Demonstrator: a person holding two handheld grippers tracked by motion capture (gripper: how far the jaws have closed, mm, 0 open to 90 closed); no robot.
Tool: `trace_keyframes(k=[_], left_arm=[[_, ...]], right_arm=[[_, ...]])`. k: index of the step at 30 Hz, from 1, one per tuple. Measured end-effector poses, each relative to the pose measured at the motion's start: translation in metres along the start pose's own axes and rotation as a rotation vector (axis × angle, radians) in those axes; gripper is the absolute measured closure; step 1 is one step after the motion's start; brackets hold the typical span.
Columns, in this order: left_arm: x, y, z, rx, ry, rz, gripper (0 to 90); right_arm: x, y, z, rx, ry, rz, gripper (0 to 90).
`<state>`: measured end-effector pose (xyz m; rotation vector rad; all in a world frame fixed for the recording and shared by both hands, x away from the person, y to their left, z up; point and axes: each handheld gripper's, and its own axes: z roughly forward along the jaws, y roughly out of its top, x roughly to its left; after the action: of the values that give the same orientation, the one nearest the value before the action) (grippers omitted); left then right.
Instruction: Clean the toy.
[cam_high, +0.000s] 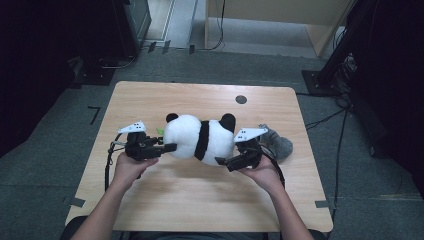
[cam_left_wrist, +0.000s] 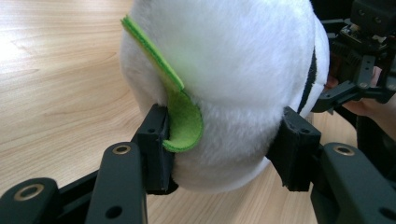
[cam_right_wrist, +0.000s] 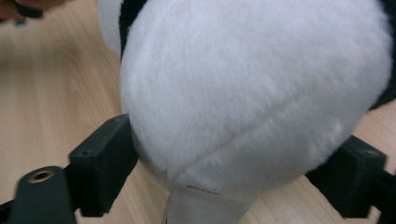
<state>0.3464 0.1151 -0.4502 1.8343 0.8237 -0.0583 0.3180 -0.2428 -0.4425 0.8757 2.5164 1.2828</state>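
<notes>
White plush fills the middle of the wooden table (cam_high: 150, 195): a panda toy (cam_high: 200, 137) lying on its side, black band across its belly, black ears pointing to the far edge. The left gripper (cam_high: 167, 148) has it by the left end, jaws pressed into the fur on either side, with a green felt leaf (cam_left_wrist: 184, 119) pinched against one pad. At the right end the right gripper (cam_high: 222, 161) straddles the other white lobe; its jaws stand wide and lie right against the fur, but I can't say they're biting. A sewn-in label (cam_right_wrist: 187, 210) hangs between them. Behind that hand, a grey stuffed toy (cam_high: 277, 142) sits close by on the table.

The risk, to my eye: soft fur gives. If they lift now, the right end may slide out and the panda would swing from the left grip. The leaf could also tear or slip loose.
</notes>
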Motion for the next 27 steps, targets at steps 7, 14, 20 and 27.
trace_keyframes(k=[7,14,20,27], left_arm=[[-0.002,-0.002,0.002,0.032,0.007,0.007,41.9],[-0.006,-0.005,0.000,0.037,0.034,0.042,37.5],[-0.011,-0.011,0.002,0.079,0.041,0.062,36.3],[-0.005,-0.019,0.016,0.139,0.063,-0.013,35.2]], right_arm=[[0.003,0.004,-0.007,0.017,-0.042,0.041,26.8],[0.003,0.007,-0.009,0.029,-0.020,0.138,27.8],[-0.003,0.007,-0.014,-0.011,0.022,0.240,27.4],[-0.009,0.002,-0.013,-0.012,-0.014,0.313,24.6]])
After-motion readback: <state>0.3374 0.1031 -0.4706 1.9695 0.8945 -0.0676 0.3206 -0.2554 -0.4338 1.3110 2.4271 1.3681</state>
